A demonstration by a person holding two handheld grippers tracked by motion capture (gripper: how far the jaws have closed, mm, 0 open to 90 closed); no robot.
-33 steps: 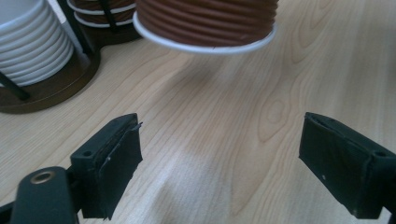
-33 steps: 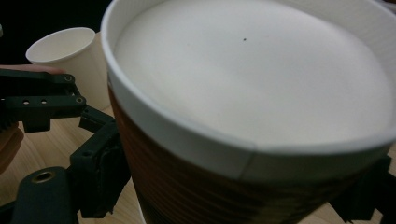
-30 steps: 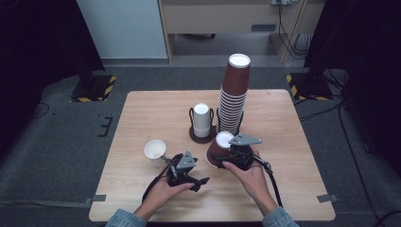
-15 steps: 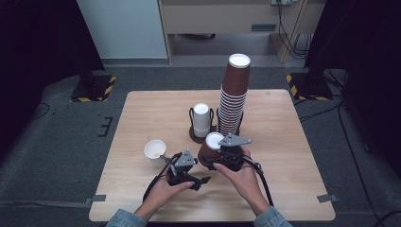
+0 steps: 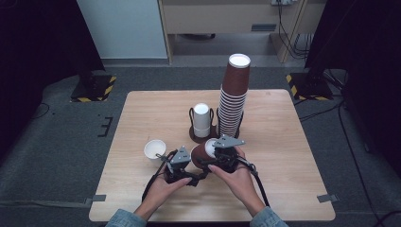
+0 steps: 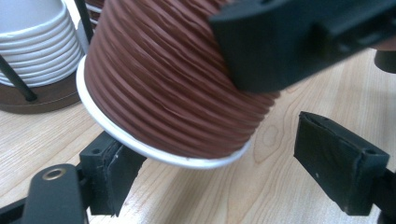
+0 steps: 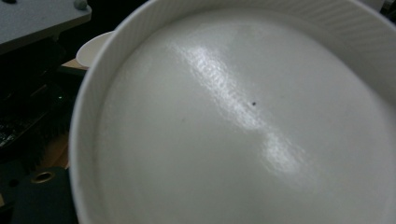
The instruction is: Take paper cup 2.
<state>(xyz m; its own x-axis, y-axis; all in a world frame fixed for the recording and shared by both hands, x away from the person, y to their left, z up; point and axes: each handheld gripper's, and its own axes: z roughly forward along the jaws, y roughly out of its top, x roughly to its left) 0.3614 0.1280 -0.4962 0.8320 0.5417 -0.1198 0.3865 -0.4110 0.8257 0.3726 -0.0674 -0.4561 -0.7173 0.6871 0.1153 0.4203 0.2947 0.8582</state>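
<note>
Count, wooden table (image 5: 283, 142):
- One tall stack of brown ribbed paper cups (image 5: 234, 97), far right of centre; cups too many to count.
- One short stack of white cups (image 5: 201, 119) left of it.
- One loose brown cup (image 5: 202, 153), near centre.
- One loose white cup (image 5: 154, 149), near left.
- Two hand-held grippers.

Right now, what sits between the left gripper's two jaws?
The brown ribbed cup, tilted with its white rim low between the left gripper jaws, seen in the left gripper view; bare table beneath.

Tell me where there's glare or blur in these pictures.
Right gripper view: a bright glare streak runs across the white inside of the brown cup, soft and close. Left gripper view: its ribbed wall is sharp, the white cup stack slightly blurred. High view: evenly lit, dark surroundings.
</note>
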